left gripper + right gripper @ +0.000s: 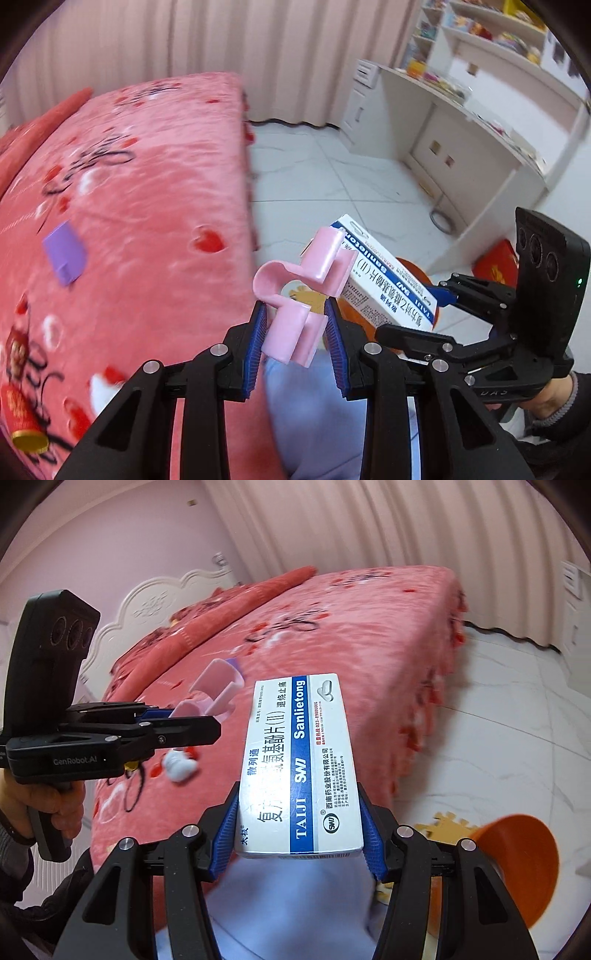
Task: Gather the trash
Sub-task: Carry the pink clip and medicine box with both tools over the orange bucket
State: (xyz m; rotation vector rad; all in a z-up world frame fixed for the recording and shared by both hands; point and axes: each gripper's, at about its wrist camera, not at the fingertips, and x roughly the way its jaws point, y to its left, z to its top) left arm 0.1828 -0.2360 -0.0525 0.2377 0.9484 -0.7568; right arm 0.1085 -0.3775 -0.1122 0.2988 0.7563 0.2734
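Note:
My left gripper [295, 317] is shut on a pink plastic piece [295, 291] and holds it in the air beside the bed; it also shows in the right wrist view [218, 690]. My right gripper [297, 819] is shut on a white and blue medicine box [299, 768], which shows in the left wrist view [384, 284] just right of the pink piece. An orange bin [517, 864] stands on the floor below, at the right. A purple piece [64, 254] and a red and gold can [22, 421] lie on the bed.
The bed with a pink blanket [147, 184] fills the left. The white tiled floor [332, 177] lies to the right. A white desk with shelves [461, 122] stands at the far right. A red box [495, 262] sits on the floor by the desk.

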